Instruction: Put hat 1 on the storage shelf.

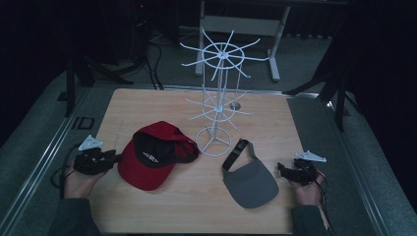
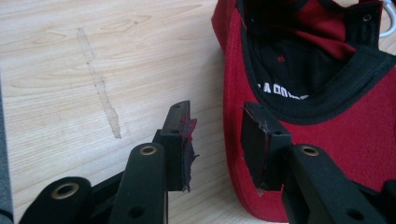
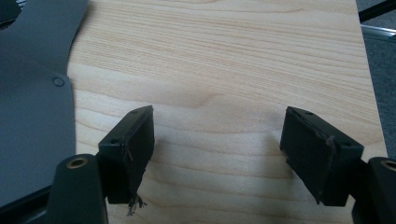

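A red cap with a black lining lies upside down on the left half of the wooden table. My left gripper rests just left of it, held in a hand. In the left gripper view the gripper is open, and the cap's red edge runs just beyond the gap, close to the right jaw. A grey visor lies on the right half. My right gripper sits at the visor's right side; it is wide open over bare wood, with the visor to its left.
A white wire display rack with spoke arms stands upright at the table's middle, its round base between the cap and the visor. The visor's black strap points toward that base. A metal rail borders the table's left side.
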